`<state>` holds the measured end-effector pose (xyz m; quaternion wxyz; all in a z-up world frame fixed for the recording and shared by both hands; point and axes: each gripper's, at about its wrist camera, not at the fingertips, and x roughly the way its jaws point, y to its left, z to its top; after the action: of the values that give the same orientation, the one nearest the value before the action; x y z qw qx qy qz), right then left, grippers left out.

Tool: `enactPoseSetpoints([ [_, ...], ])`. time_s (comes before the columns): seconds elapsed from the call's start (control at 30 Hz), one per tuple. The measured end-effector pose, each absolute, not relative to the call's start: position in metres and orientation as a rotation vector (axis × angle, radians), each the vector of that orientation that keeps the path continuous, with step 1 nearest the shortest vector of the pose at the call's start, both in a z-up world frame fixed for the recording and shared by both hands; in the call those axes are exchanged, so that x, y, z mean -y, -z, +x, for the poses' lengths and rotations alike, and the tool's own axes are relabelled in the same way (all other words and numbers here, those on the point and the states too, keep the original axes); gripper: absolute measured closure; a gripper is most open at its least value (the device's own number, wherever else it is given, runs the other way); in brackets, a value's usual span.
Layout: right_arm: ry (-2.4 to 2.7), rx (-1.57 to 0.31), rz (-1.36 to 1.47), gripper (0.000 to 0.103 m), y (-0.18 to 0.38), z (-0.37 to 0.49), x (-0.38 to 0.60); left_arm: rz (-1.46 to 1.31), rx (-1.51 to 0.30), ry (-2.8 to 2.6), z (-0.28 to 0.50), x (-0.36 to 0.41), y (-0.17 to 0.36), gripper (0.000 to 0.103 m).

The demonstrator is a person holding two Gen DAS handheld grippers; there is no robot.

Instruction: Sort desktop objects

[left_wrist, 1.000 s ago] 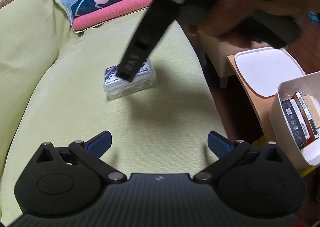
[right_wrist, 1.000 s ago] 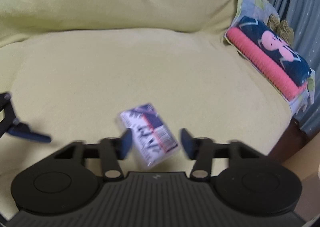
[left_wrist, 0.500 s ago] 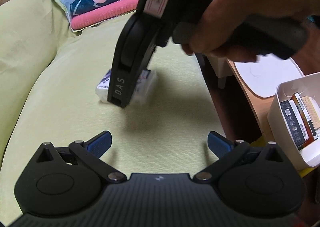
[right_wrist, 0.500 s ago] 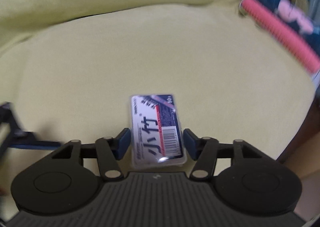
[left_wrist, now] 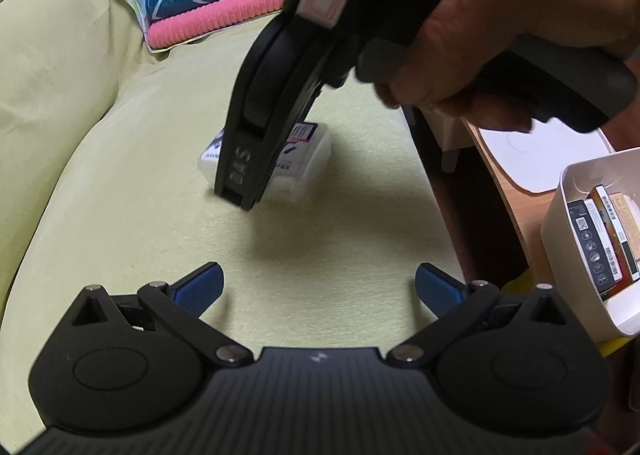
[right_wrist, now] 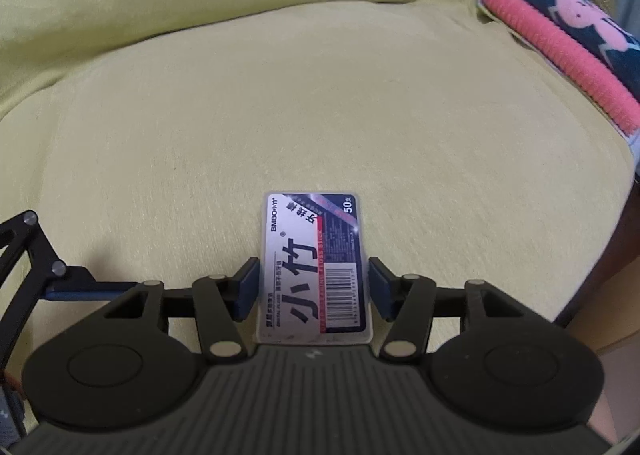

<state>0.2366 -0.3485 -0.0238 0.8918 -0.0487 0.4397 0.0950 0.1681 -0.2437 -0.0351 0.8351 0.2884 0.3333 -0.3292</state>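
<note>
A clear plastic floss-stick box (right_wrist: 314,267) with a white, navy and red label lies flat on the yellow-green sofa seat (right_wrist: 280,127). My right gripper (right_wrist: 313,287) is down over it, one blue finger on each long side, close to the box or just touching it, jaws not fully shut. In the left wrist view the box (left_wrist: 298,163) shows partly behind the right gripper's black body (left_wrist: 264,127). My left gripper (left_wrist: 319,287) is open and empty, hovering above the seat nearer the front edge.
A white bin (left_wrist: 592,239) holding several small boxes stands on a wooden side table (left_wrist: 504,191) at the right, beside a white lid (left_wrist: 536,151). Folded pink and navy towels (left_wrist: 216,7) lie at the sofa's far end.
My right gripper has come down and lined up over the box, which now sits straight between its fingers. The fingers have closed in toward its sides. My left gripper has stayed still.
</note>
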Motion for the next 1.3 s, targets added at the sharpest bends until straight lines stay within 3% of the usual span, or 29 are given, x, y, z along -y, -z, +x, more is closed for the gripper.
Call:
enactPoseSetpoints([
  [0.37, -0.119, -0.842, 0.092, 0.05, -0.018, 0.154, 0.391, 0.664, -0.615, 0.791, 0.146, 0.269, 0.028, 0.0],
  [0.67, 0.132, -0.801, 0.23, 0.05, -0.034, 0.012, 0.47, 0.778, -0.495, 1.036, 0.093, 0.331, 0.021, 0.0],
  [1.07, 0.529, -0.813, 0.456, 0.05, 0.032, -0.167, 0.563, 0.954, -0.389, 1.312, 0.029, 0.434, 0.062, 0.0],
  [1.3, 0.593, -0.814, 0.593, 0.05, 0.094, -0.204, 0.588, 1.036, -0.35, 1.415, 0.009, 0.472, 0.095, 0.0],
])
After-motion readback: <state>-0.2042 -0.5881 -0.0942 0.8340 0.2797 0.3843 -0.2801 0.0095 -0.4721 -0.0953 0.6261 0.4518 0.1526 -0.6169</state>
